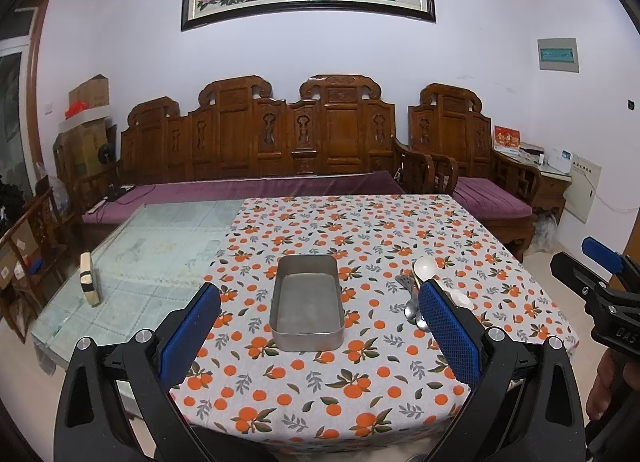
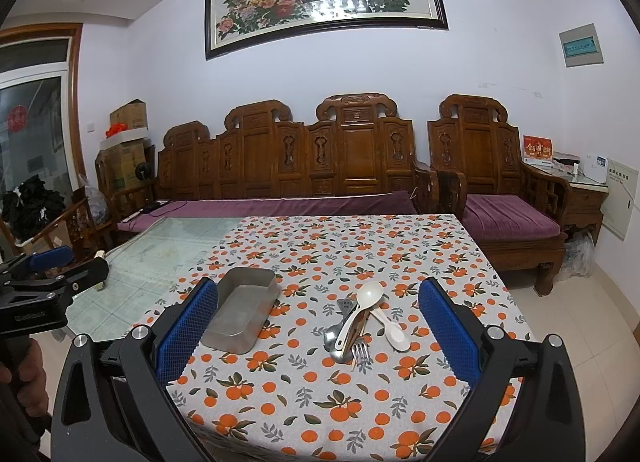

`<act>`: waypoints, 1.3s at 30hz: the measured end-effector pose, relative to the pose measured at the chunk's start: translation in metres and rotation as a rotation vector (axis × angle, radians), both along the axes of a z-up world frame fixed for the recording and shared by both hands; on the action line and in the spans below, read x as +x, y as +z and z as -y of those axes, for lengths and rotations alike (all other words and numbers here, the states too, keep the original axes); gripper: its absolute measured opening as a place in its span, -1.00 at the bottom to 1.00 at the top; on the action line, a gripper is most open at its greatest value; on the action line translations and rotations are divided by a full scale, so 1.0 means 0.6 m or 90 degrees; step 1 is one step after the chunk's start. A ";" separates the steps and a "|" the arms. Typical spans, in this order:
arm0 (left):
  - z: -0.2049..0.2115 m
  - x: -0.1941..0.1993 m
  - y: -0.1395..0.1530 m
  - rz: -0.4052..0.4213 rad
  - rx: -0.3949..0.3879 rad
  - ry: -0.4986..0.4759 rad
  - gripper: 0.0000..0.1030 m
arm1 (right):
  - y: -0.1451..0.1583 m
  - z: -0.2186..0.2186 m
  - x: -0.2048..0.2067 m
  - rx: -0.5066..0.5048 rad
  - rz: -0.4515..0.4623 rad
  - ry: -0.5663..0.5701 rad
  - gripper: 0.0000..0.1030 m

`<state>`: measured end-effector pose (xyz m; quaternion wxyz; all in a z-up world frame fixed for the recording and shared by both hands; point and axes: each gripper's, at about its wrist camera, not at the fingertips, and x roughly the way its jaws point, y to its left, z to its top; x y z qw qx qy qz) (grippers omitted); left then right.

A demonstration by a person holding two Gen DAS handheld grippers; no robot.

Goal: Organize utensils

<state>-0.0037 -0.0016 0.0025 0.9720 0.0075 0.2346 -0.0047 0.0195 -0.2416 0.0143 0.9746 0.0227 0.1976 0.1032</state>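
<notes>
An empty rectangular metal tin (image 1: pixel 307 304) sits on the orange-print tablecloth (image 1: pixel 360 374); it also shows in the right wrist view (image 2: pixel 244 308). To its right lies a pile of utensils (image 2: pixel 360 322): two white plastic spoons (image 2: pixel 370 294), metal spoons (image 2: pixel 340 350), a fork (image 2: pixel 361 352) and a wooden-handled piece. In the left wrist view the pile (image 1: pixel 416 294) is partly hidden by my right finger. My left gripper (image 1: pixel 320 310) is open and empty, in front of the tin. My right gripper (image 2: pixel 318 314) is open and empty, in front of the pile.
The cloth covers the right part of a glass-topped table (image 1: pixel 160 246). A small cream block (image 1: pixel 89 280) stands on the glass at the left. A carved wooden sofa (image 2: pixel 288 182) with purple cushions runs behind the table. The right gripper shows at the left view's right edge (image 1: pixel 600 282).
</notes>
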 end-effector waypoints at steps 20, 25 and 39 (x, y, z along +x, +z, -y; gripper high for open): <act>0.011 -0.004 0.017 0.006 0.006 -0.004 0.86 | 0.002 0.000 0.000 0.002 -0.001 0.002 0.95; 0.013 -0.005 0.019 0.008 0.007 -0.005 0.86 | 0.002 0.001 0.000 0.002 -0.001 0.002 0.95; 0.018 -0.008 0.024 0.010 0.008 -0.006 0.86 | 0.004 0.000 -0.002 0.002 -0.001 0.002 0.95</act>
